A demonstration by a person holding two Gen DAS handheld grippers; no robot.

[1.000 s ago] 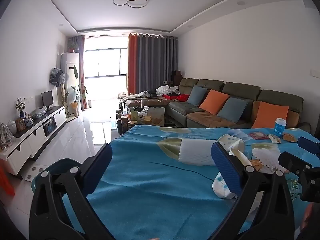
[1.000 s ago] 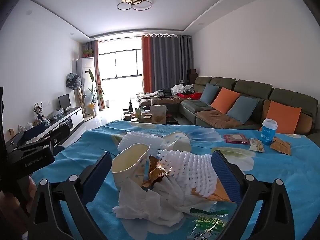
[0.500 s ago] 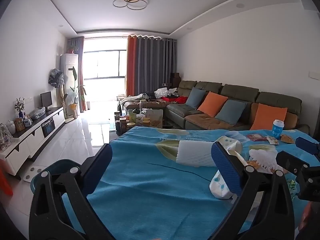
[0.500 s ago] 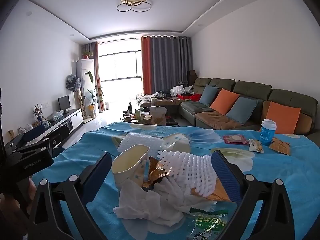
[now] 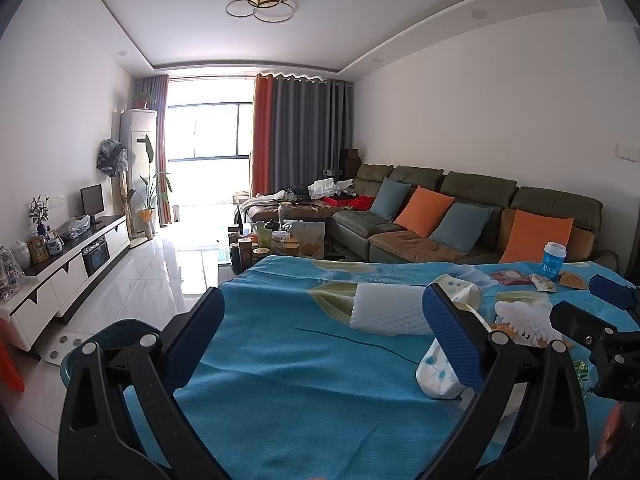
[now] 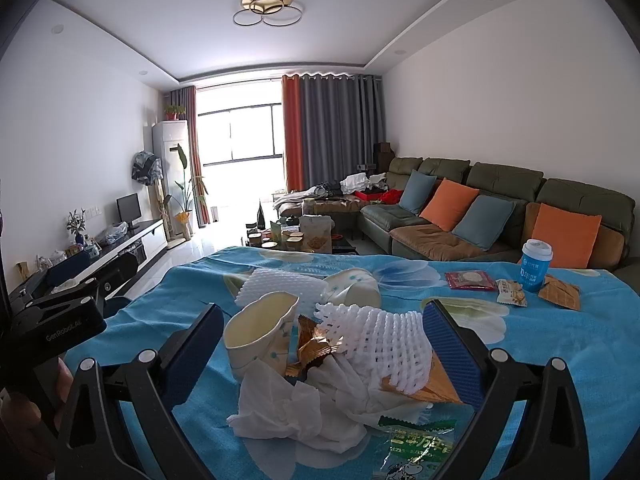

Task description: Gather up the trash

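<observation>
Left wrist view: the left gripper (image 5: 322, 334) is spread wide over bare blue cloth (image 5: 280, 380), with nothing between its fingers. Beyond its right finger lies a white foam sleeve (image 5: 386, 314), and behind that a paper cup (image 5: 460, 288) on its side. A second, crushed cup (image 5: 438, 374) sits just right of the right finger. At the right edge the right gripper's dark body (image 5: 592, 328) comes in, next to a white foam net (image 5: 520, 316). Far right stands a blue cup with lid (image 5: 554, 260), with wrappers (image 5: 540, 280) beside it.

Right wrist view: the right gripper (image 6: 322, 336) is also spread, its fingers on either side of the trash pile without touching it. Between them, from left to right: a crushed cup (image 6: 260, 332), a gold wrapper (image 6: 316, 346), the foam net (image 6: 380, 340). Nearer lie crumpled tissue (image 6: 296, 412) and a green packet (image 6: 416, 444). Farther off are the foam sleeve (image 6: 280, 290) and the cup on its side (image 6: 354, 290). Far right: a red packet (image 6: 470, 280), a snack wrapper (image 6: 512, 292), the blue cup (image 6: 536, 264), an orange wrapper (image 6: 560, 292). The left gripper's body (image 6: 60, 320) shows at the left edge. A sofa (image 6: 500, 200) runs along the far right wall.
</observation>
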